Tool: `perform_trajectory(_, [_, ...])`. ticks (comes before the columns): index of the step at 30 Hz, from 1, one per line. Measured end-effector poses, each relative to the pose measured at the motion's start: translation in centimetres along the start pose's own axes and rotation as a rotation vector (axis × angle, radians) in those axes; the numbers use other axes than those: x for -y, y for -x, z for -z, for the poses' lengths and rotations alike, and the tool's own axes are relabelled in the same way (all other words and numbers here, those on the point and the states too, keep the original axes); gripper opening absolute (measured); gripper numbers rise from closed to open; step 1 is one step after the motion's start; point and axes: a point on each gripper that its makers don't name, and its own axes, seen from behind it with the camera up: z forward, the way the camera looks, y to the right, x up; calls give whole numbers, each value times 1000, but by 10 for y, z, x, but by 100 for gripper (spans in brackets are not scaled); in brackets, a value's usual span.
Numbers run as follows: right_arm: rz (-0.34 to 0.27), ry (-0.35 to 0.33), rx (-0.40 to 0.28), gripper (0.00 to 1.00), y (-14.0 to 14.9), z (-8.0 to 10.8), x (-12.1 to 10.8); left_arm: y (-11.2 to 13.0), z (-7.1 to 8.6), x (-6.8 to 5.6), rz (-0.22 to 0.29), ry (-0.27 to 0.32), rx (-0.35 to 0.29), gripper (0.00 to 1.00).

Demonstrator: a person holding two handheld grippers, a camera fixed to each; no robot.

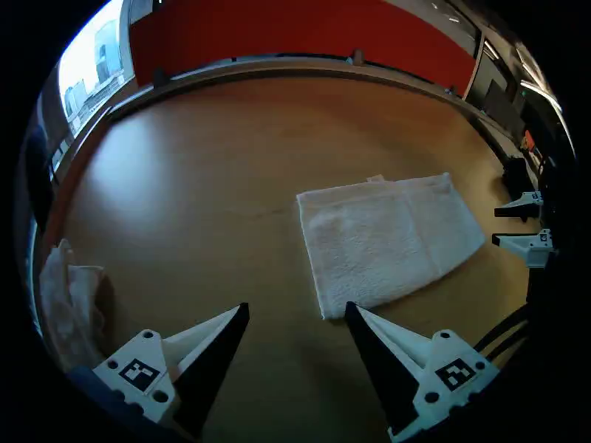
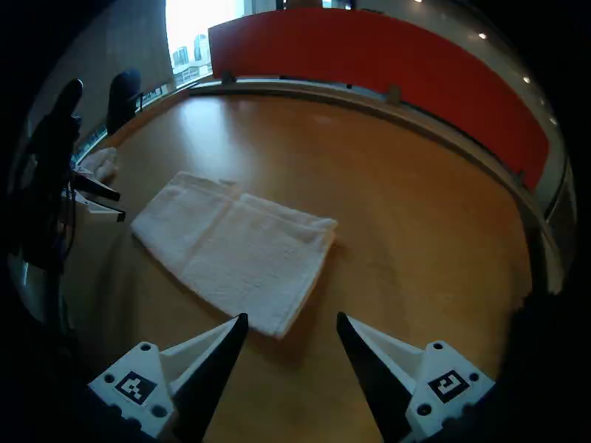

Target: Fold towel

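Note:
A white towel lies folded flat on the wooden table. In the left gripper view, my left gripper is open above the table, its right finger just at the towel's near corner, nothing between the fingers. The right gripper shows at the far right edge, open. In the right gripper view, the folded towel lies ahead and to the left, and my right gripper hangs open just short of its near corner. The left gripper shows at the left edge, beside the towel's far end.
A crumpled pale cloth lies at the table's left edge in the left gripper view, and it shows again as a pale cloth in the right gripper view. A red partition runs behind the table's curved back edge. Dark chairs stand by the window.

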Motion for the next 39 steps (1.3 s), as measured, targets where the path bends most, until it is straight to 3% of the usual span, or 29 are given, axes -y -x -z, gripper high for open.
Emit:
perform_trajectory(13, [124, -78, 30, 93, 3, -7, 3, 32, 33, 19, 85, -57, -8, 96])
perform_trajectory(24, [189, -107, 57, 91, 7, -12, 4, 43, 47, 29, 113, -82, -16, 97])
perform_trajectory(35, [268, -141, 120, 53, 27, -18, 4, 58, 57, 32, 140, -88, -7, 97])
perform_trajectory(39, [272, -141, 128, 40, 29, -20, 2, 63, 60, 33, 143, -92, -2, 97])
